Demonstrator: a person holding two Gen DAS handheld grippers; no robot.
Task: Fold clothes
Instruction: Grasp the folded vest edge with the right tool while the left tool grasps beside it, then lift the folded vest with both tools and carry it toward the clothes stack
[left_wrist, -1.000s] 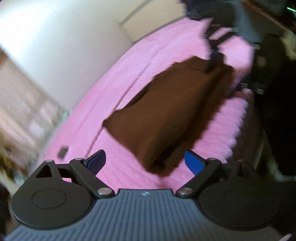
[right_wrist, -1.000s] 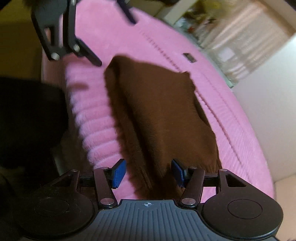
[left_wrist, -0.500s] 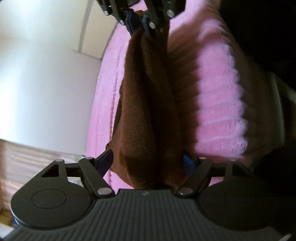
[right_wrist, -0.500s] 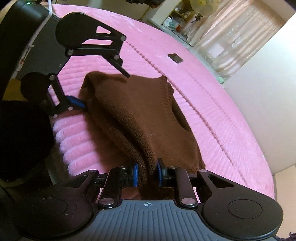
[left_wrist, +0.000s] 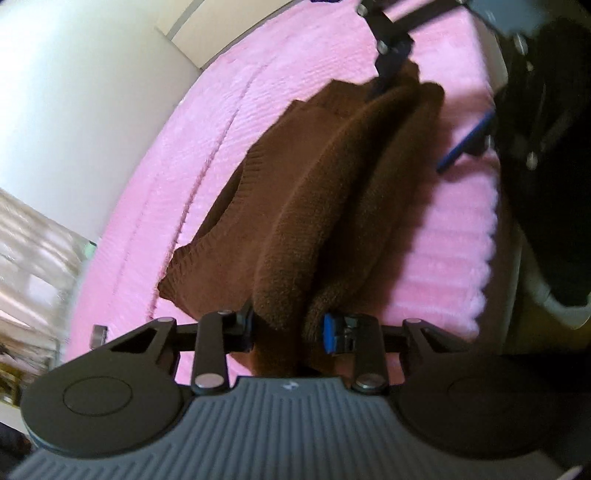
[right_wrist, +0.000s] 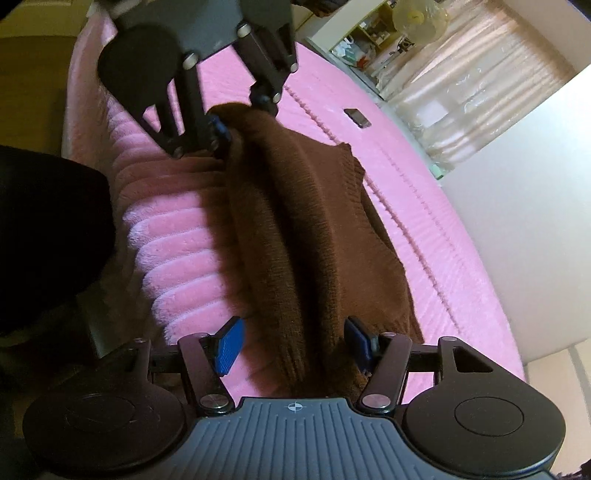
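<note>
A brown knitted sweater (left_wrist: 325, 192) lies folded lengthwise on a pink ribbed bedspread (left_wrist: 207, 122), near its front edge. My left gripper (left_wrist: 288, 330) is shut on a thick fold at one end of the sweater. In the right wrist view the same sweater (right_wrist: 303, 229) runs away from my right gripper (right_wrist: 293, 345), whose blue pads (right_wrist: 229, 347) stand wide open on either side of the other end. The left gripper (right_wrist: 236, 125) shows at the far end, clamped on the cloth. The right gripper (left_wrist: 413, 122) appears open at the top of the left wrist view.
The bedspread's edge (right_wrist: 155, 258) drops off beside the sweater, with a person's dark clothing (right_wrist: 44, 229) just past it. A small dark flat object (right_wrist: 356, 117) lies further in on the bed. A white wall (right_wrist: 517, 221) and curtains (right_wrist: 480, 92) border the far side.
The left gripper has closed on its end of the sweater. The right gripper, shut on the other end half a second ago, has opened, and the cloth lies between its pads.
</note>
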